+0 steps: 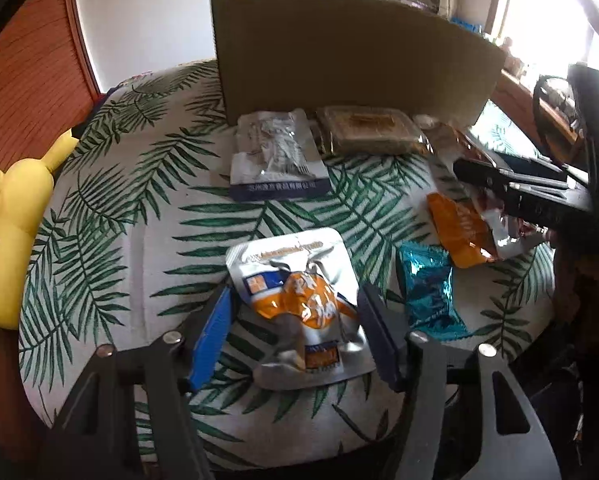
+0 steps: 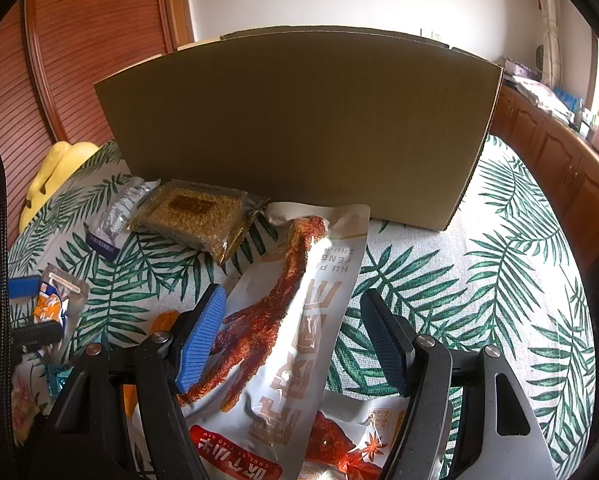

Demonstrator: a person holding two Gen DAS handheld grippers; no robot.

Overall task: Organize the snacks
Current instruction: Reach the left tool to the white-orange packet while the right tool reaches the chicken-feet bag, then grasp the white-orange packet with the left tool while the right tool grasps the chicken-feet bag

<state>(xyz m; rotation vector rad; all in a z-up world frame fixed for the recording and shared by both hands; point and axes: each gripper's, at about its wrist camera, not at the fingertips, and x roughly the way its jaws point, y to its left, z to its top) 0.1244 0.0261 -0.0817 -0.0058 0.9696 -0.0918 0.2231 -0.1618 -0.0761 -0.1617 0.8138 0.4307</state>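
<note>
Leaf-print bedspread (image 2: 479, 280) before cardboard box (image 2: 299, 128), my left gripper (image 1: 295, 320) pinching orange pouch (image 1: 299, 300), right gripper (image 2: 295, 340) spread around "HU PI FENG ZHUA" packet (image 2: 299, 320)

Glossy foil snack pouch (image 1: 299, 304), matt cardboard box (image 2: 299, 128), woven leaf-print cloth (image 2: 479, 280)

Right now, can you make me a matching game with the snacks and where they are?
Things:
1. silver-orange pouch
2. chicken-foot bag
3. teal packet
4. yellow plush toy

Places:
A. between the right tool's fingers
B. at the bed's left edge
C. between the left tool's fingers
D. right of the silver-orange pouch

Pairs: 1-C, 2-A, 3-D, 4-B
</note>
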